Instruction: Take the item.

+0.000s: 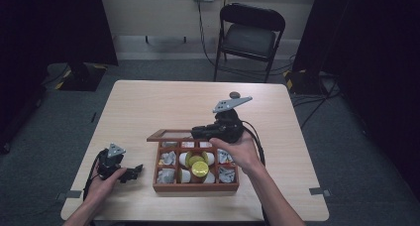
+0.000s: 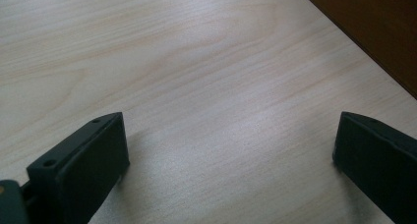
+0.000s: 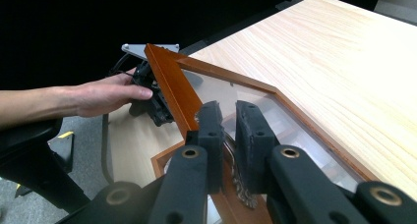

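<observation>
— Hands, how were they posed?
— Right gripper (image 3: 227,117) was raised over the compartmented brown wooden box (image 1: 195,187), jaws clamped on the front edge of its glass-paned wooden lid (image 3: 169,84), held half open. Left gripper (image 2: 231,150) rested low on the pale wooden table (image 1: 148,107) left of the box, jaws spread wide, holding nothing.

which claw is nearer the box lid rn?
Right. The right claw is shut on the front edge of the box lid, holding it raised. The left claw rests on the table, left of the box, jaws open.
</observation>
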`<state>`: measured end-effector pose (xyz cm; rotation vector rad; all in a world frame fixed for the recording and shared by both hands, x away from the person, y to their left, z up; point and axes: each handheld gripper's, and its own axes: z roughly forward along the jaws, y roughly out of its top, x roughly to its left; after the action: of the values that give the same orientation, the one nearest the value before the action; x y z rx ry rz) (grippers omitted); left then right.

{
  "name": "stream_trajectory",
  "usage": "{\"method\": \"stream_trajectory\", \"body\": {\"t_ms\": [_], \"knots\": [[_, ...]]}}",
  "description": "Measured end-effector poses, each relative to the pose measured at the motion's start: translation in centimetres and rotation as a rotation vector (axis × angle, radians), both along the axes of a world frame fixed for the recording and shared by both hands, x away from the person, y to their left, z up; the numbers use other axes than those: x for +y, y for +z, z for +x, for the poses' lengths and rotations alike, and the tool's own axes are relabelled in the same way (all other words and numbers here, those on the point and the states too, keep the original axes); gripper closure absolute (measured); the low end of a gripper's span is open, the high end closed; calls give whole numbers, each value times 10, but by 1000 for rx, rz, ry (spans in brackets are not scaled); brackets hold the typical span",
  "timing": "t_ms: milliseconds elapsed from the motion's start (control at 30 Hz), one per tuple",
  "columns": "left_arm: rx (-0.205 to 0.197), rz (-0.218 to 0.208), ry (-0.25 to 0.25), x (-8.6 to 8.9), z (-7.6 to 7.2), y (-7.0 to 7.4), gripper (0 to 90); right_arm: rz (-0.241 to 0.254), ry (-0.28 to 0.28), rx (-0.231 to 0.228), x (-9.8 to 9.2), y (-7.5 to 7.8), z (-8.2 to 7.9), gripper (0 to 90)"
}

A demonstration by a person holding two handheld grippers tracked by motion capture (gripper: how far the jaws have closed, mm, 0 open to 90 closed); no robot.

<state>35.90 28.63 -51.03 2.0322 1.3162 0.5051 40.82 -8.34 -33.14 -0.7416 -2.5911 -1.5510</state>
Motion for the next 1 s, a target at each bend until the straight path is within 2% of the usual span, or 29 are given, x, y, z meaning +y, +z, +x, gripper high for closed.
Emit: {"method": "stream_trajectory", "body": {"t_ms": [167,233,300,367,433,500,700,800,867,1000], "knots": [[0,-8,0,0,-1,0,4,-1,0,3,0,1,1,818],[10,8,-12,3,-1,3,30,-1,0,4,0,1,1,818],[18,-5,-11,3,-2,4,70,-1,0,4,0,1,1,818],[35,8,-16,4,-2,7,113,-1,0,2,0,0,1,818],[45,1,-30,3,-2,9,163,0,0,4,0,0,0,818],[63,-12,-52,3,-3,11,165,1,0,4,0,0,0,818],[43,-3,-99,-1,-7,18,181,1,1,0,0,1,1,819],[40,-29,-133,-4,-10,24,212,1,1,0,0,1,1,819],[21,-65,-166,-8,-14,29,224,1,1,0,0,1,1,819],[-26,-72,-213,-16,-20,39,262,0,1,0,0,1,1,820]]}}
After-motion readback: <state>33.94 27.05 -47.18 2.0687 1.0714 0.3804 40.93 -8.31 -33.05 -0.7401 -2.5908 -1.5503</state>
